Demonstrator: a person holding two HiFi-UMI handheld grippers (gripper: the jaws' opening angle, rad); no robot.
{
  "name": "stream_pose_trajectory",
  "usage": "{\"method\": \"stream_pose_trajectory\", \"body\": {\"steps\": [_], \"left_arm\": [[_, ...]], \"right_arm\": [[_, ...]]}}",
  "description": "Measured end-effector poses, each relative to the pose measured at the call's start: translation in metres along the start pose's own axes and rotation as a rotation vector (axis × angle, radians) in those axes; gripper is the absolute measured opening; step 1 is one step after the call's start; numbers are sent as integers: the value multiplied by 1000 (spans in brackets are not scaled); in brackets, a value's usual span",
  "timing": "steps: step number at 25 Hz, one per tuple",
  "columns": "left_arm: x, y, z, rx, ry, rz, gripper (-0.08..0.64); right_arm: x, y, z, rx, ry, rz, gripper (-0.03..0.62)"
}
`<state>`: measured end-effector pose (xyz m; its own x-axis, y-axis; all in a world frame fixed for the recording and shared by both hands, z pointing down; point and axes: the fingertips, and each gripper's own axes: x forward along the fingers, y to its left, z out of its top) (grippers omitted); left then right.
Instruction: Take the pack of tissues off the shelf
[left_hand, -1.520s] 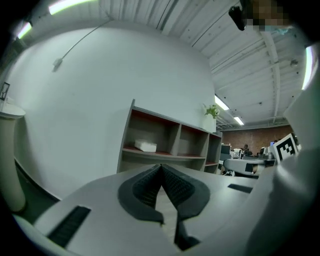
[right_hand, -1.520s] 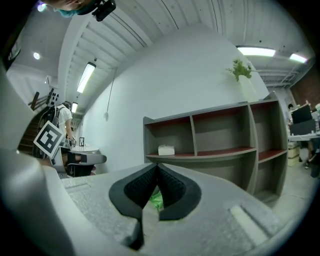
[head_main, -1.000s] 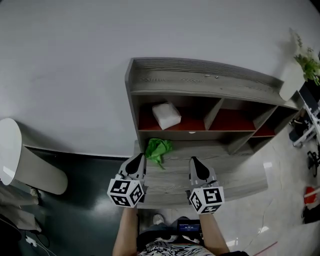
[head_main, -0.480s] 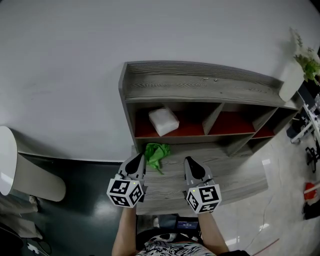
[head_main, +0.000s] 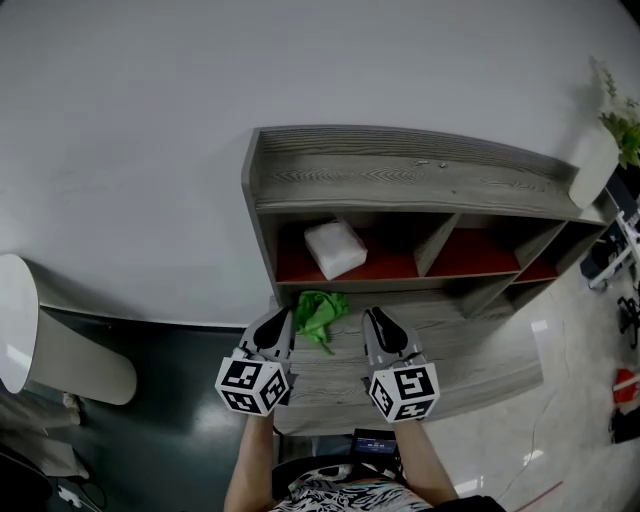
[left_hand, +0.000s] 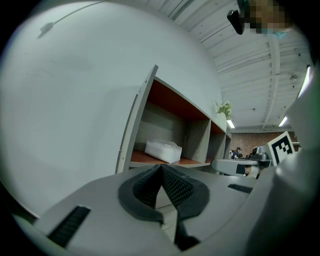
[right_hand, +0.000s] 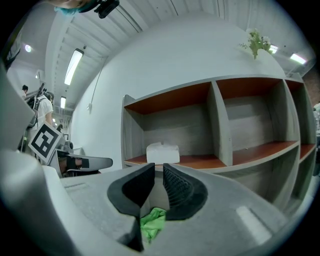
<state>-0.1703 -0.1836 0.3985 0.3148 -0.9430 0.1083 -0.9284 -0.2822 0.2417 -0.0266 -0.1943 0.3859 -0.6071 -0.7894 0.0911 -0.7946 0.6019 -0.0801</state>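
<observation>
The white pack of tissues (head_main: 335, 248) lies in the left compartment of the grey shelf (head_main: 400, 172), on its red board. It also shows as the tissue pack (left_hand: 163, 150) ahead in the left gripper view and as the pack (right_hand: 162, 153) in the right gripper view. My left gripper (head_main: 272, 325) is shut and empty, over the ledge's left end. My right gripper (head_main: 378, 322) has just been opening its jaws; a narrow gap shows with nothing in it. Both point level at the shelf, short of it. A crumpled green cloth (head_main: 320, 310) lies between them on the ledge.
A grey ledge (head_main: 480, 350) juts out below the compartments. An upright divider (head_main: 432, 250) stands right of the tissues' compartment. A white pot with a plant (head_main: 592, 165) sits on the shelf's top right end. A white rounded object (head_main: 30, 330) stands at the left over dark floor.
The right gripper has drifted left and toward the shelf, closer to the green cloth. The shelf sits a little nearer in the head view. The left gripper keeps its place in the picture.
</observation>
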Motion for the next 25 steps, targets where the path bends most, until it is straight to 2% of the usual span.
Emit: {"method": "stream_pose_trajectory", "body": {"steps": [6,11,15,25], "left_arm": [[7,4,2,6,18,-10,6],[10,9,1,8,26,-17,6],[15,13,2,-1,31,-18,6],[31,20,0,12,40,-13,6]], "right_arm": [[18,0,5,0,-1,-15,86],[35,6,5,0,17,-4,189],[49,9,4,-14,36,-2,243],[79,7,6,-33,60,-11,259]]}}
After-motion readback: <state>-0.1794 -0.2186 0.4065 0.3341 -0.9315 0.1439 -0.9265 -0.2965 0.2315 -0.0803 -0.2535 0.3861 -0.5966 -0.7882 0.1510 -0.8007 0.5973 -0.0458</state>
